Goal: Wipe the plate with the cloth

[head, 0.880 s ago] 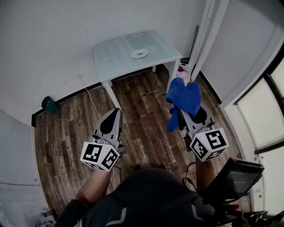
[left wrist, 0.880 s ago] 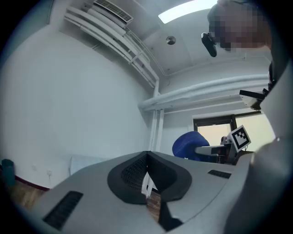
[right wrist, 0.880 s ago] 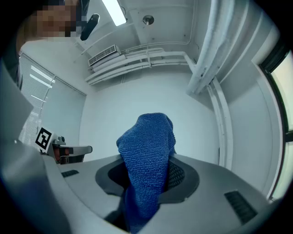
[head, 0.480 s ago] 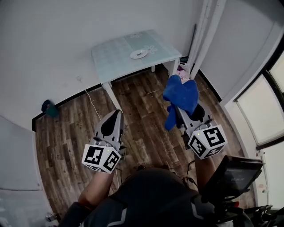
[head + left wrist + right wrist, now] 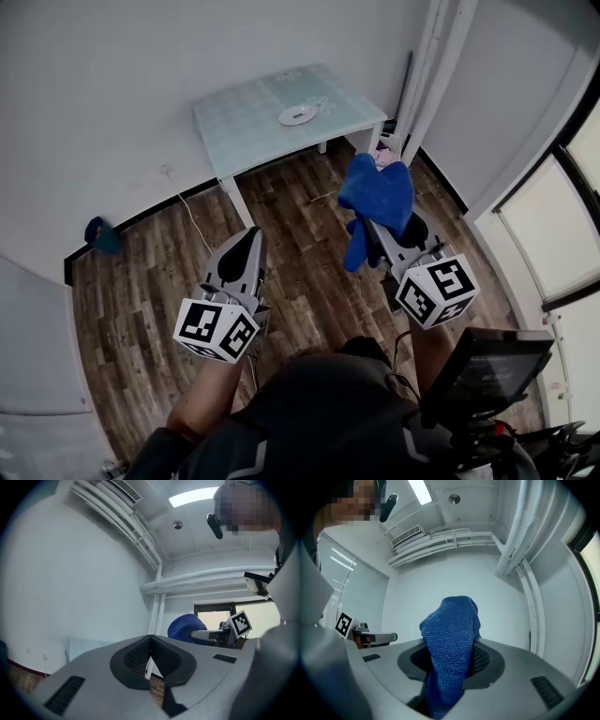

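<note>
While the round white plate [image 5: 296, 115] lies on the pale green bench [image 5: 239, 122], well apart, the blue terry cloth [image 5: 451, 644] is clamped in the right tongs [image 5: 384, 230]; the left tongs [image 5: 150, 641] are closed, empty. The cloth is to be lowered flat onto the plate before wiping.

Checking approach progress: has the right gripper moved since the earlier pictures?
Yes, slightly: the right gripper, shut on the blue cloth, has edged up-left toward the table.

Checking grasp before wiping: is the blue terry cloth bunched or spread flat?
Bunched: the blue terry cloth is crumpled into a lump, clamped in the right gripper.
</note>
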Tool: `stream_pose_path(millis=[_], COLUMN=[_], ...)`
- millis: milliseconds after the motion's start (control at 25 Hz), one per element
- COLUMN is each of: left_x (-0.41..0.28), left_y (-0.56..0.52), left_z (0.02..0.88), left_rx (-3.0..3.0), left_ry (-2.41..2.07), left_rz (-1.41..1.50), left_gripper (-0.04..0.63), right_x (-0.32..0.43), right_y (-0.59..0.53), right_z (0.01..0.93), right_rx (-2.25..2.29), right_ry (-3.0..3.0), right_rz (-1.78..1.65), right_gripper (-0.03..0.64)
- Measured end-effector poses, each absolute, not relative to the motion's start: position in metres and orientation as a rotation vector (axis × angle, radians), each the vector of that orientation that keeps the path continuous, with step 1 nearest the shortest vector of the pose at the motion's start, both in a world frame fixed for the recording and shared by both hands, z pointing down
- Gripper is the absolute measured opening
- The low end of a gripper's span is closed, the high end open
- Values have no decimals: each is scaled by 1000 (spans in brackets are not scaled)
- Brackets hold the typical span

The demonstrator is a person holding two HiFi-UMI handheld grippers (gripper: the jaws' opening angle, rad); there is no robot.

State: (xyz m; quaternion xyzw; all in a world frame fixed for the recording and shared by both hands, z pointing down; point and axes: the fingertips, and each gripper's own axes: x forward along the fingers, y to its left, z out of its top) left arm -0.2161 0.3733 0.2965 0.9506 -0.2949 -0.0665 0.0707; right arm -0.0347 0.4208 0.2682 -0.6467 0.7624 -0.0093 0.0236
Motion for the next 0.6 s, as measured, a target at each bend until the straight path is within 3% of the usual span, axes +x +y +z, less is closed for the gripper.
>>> stream_pose_path(millis=[600], left_x=[-192], left_y=[299], left_z=[303], left_rx=[2838], left_ry=[-947], left_rz=[-167], left_gripper=[9], right_x=[-8], right_y=[341], right_z=[278], right_rx=[-1937], right_ry=[2397], right_rz=[-75], right_gripper=[156])
